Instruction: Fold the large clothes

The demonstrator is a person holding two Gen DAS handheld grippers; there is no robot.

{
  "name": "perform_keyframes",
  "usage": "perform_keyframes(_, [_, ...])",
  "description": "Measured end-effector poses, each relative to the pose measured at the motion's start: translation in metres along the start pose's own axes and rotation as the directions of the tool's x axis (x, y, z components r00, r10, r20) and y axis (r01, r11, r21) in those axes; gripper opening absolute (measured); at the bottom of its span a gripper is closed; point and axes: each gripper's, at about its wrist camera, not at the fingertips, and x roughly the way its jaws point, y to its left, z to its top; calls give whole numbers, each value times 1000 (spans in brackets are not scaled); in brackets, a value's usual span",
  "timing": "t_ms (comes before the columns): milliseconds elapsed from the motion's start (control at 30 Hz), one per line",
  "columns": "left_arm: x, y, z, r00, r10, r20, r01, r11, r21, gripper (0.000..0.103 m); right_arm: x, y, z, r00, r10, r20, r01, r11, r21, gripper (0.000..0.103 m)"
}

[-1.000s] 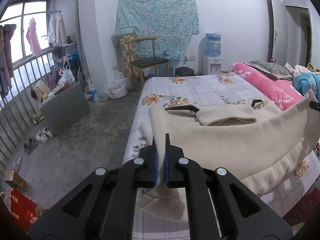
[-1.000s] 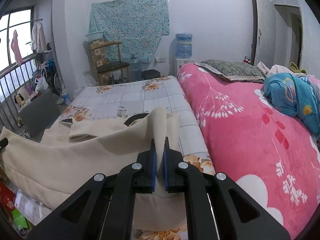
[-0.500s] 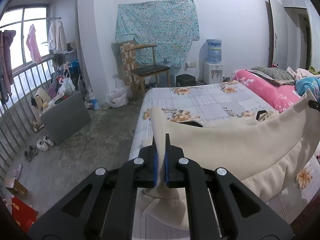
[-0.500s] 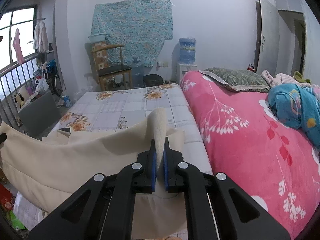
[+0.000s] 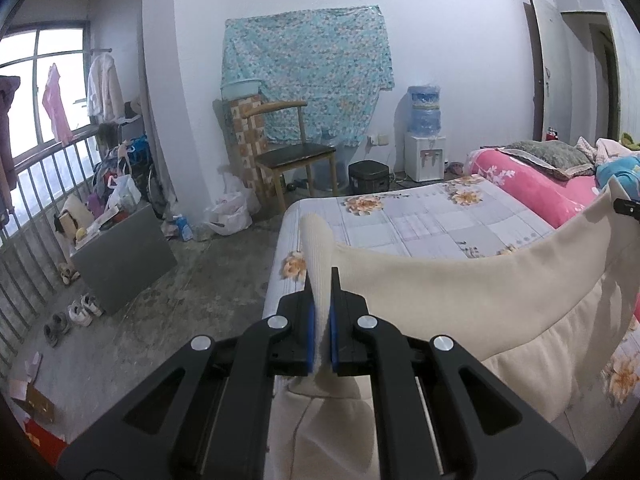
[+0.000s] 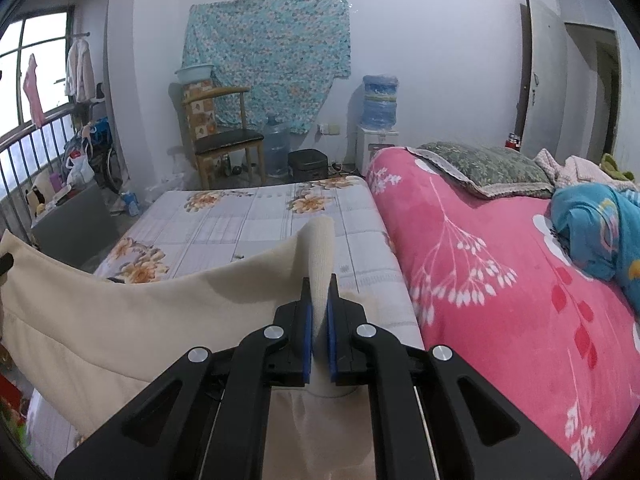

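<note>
A large cream garment hangs stretched between my two grippers above the bed. My left gripper is shut on one ribbed end of it. My right gripper is shut on the other ribbed end, and the cream garment sags to the left in the right wrist view. The right gripper's tip shows at the right edge of the left wrist view. The lower part of the garment drops out of sight below the grippers.
A floral bedsheet covers the bed. A pink blanket, a pillow and a blue cloth lie on the right. A wooden chair, a water dispenser and clutter by a railing stand beyond.
Both grippers have lifted the garment higher off the bed. The folded sleeve and collar seen lying on the sheet earlier are out of sight, and more bare sheet shows.
</note>
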Motion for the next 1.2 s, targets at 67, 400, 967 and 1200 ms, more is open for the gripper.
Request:
perform_keyframes(67, [19,3,6,1000,-7,-11,7,1000,-4,5,11,1,9,1000,6,-2,-6,1000,-7,6])
perform_keyframes(400, [141,18,-5,975,-56,-216,46,998,-51,6,131,4,17,989,10,-149,-16,999,-38,6])
perform_keyframes(967, [104,85,-56,820,-525,-230,390,805,-448,36,110,-17,-25,878,358,-318,-336,934,121,24])
perform_keyframes(1200, [79,91,-135,772,-461,-439,255,856,-450,28,93,-60,-84,863,169,-477,-167,985,46,13])
